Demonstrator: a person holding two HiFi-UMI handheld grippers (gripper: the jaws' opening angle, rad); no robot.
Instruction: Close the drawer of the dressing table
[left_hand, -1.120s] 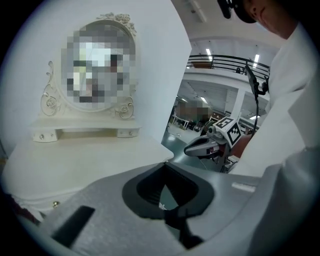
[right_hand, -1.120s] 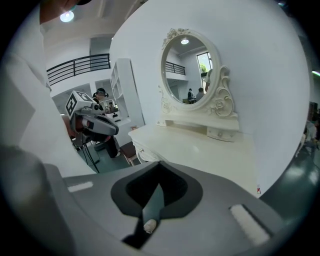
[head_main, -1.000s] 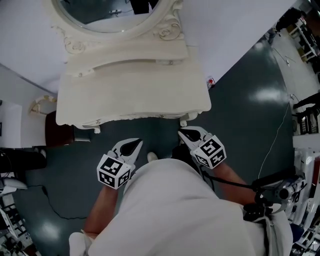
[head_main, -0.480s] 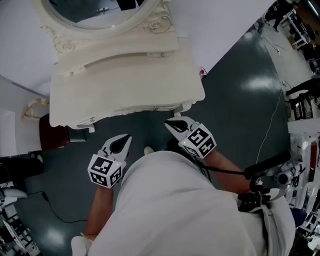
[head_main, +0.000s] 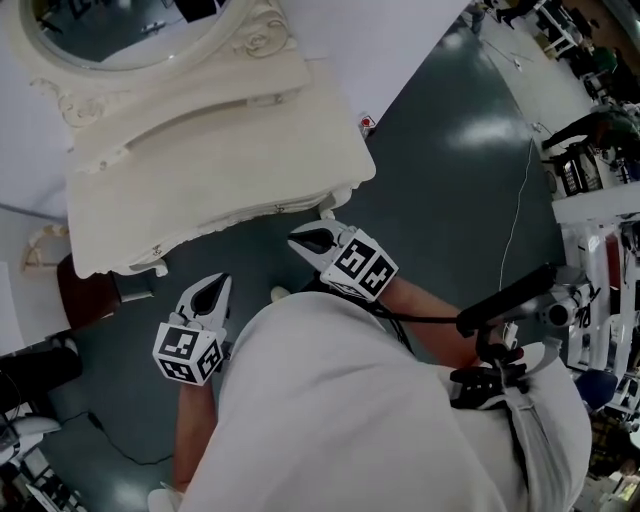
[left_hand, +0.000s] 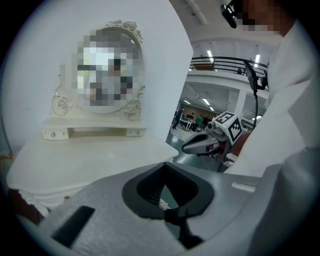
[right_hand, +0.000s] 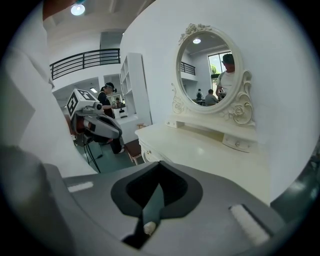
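Two claws hang over the dark floor (head_main: 450, 180) in front of the dressing table (head_main: 210, 170), both apart from it. The left claw (head_main: 222, 281) is clenched with nothing in it, its tips meeting in its own view. The right claw (head_main: 294, 238) also looks clenched and empty, and it sits nearer the front right corner of the surface. The pale surface is bare, and the oval mirror (head_main: 110, 30) stands along its back edge.

The drawer sits under the front edge of the surface. From the right gripper view its front (right_hand: 152, 156) shows with a small knob (right_hand: 148, 151). No drawer juts out past the front edge in the head view, so it appears to be pushed in already, though the steep angle hides most of the front.

The drawer is probably painted wood, so it should be stiff and fairly light when empty. It would slide straight but might bind if pushed at one end. The best contact is the flat of the front near its middle, beside the knob, pressed squarely with clenched tips. The paint may scratch and the carved trim looks delicate, so a slow, gentle push suits it.
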